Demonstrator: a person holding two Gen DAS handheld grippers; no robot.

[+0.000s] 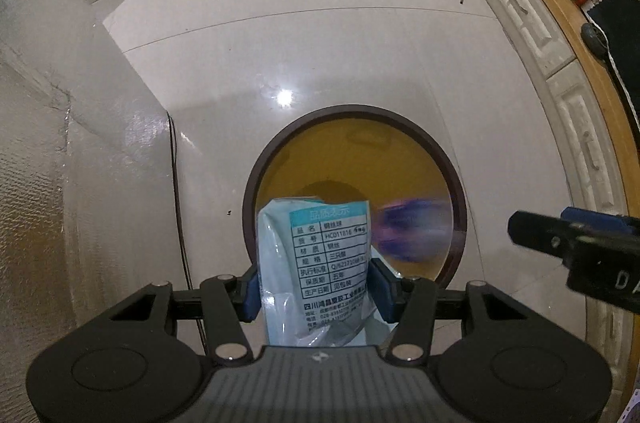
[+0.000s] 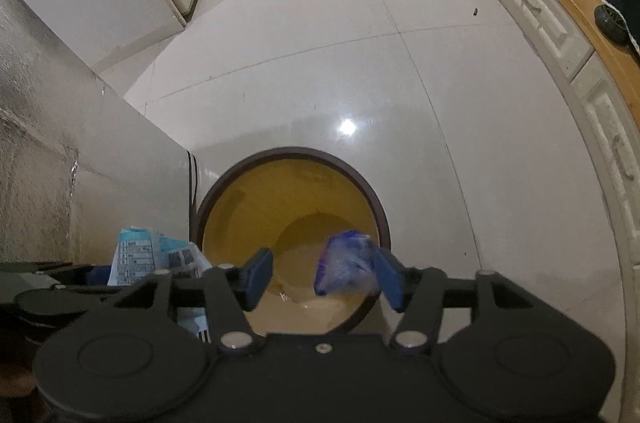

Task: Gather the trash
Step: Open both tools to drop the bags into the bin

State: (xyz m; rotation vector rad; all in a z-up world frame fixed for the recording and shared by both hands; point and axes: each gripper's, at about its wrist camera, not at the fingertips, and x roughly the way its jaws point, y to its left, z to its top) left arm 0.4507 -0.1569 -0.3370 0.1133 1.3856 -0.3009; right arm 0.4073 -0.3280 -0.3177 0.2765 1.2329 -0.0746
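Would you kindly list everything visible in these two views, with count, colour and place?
Bin: one, dark brown rim, yellow inside, standing on the floor below both tools.
Labelled packet: one, pale blue and clear with printed text, clamped in the left tool above the bin's near edge.
Blue wrapper: one, blue and clear, blurred, over the bin's mouth beside the right tool's right-hand finger, no longer gripped.
Floor: large glossy white tiles.
Silver-covered panel: one, at picture left.
Cabinet drawers: cream, under a wooden top, at picture right.
Left tool: black with blue pads, shut on the packet.
Right tool: black with blue pads, jaws apart.
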